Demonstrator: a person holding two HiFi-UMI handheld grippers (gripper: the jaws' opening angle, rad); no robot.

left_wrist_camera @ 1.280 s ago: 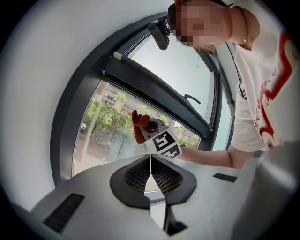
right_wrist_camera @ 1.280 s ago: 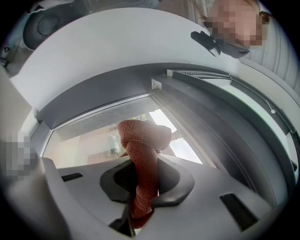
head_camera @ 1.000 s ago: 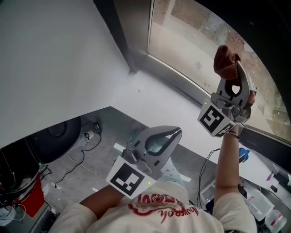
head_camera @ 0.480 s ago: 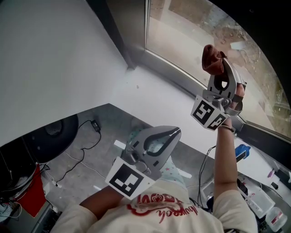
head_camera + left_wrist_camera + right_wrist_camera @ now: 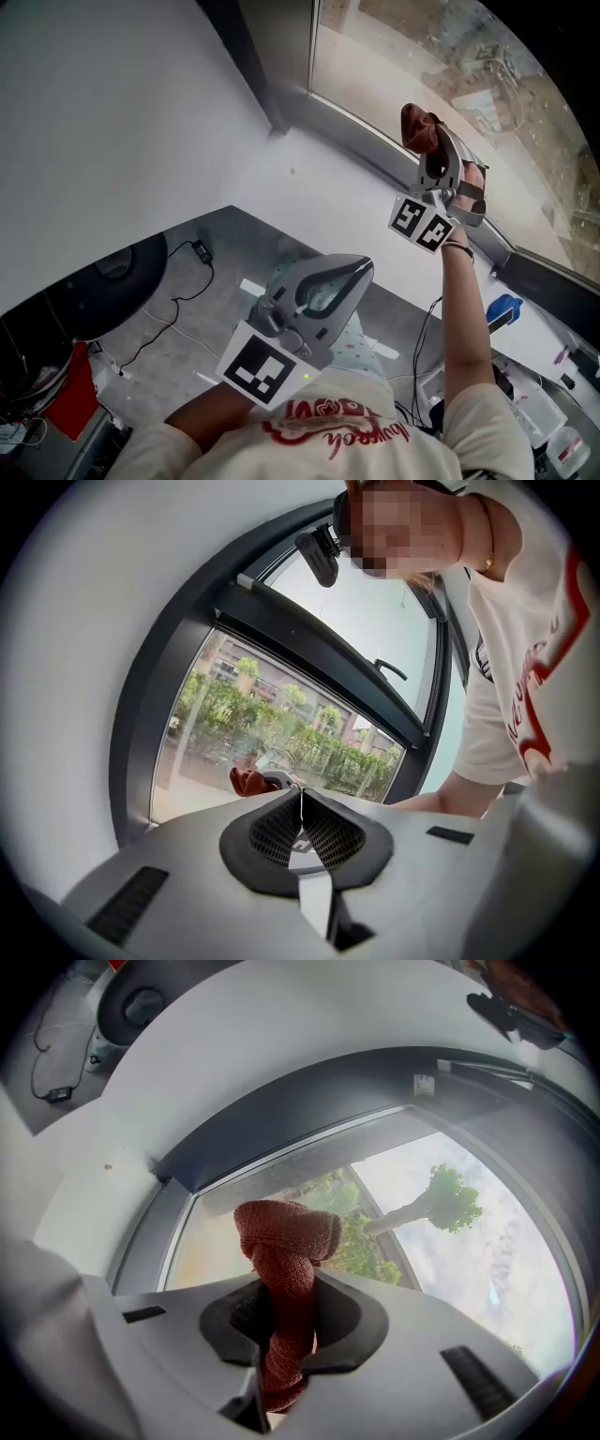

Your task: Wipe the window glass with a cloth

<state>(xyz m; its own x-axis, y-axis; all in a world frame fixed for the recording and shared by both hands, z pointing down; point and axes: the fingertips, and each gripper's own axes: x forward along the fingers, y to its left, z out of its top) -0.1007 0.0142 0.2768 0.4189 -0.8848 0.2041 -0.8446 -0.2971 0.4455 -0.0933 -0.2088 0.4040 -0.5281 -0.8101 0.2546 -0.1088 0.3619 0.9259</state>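
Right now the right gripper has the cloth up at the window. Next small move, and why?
Probably push the right gripper forward to press the red cloth flat onto the window glass. Its jaws clamp the cloth, whose bunched end points at the lower pane; contact isn't clear. The left gripper is shut and empty.

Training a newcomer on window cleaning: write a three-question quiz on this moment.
1. True or false: the left hand-held gripper is shut with nothing between its jaws.
2. What does the right hand-held gripper clamp? A) a rust-red woven cloth B) a yellow sponge C) a rubber squeegee
3. Fill in: the hand-held gripper raised toward the clear window glass is the ___ one.
Key: 1 true; 2 A; 3 right.
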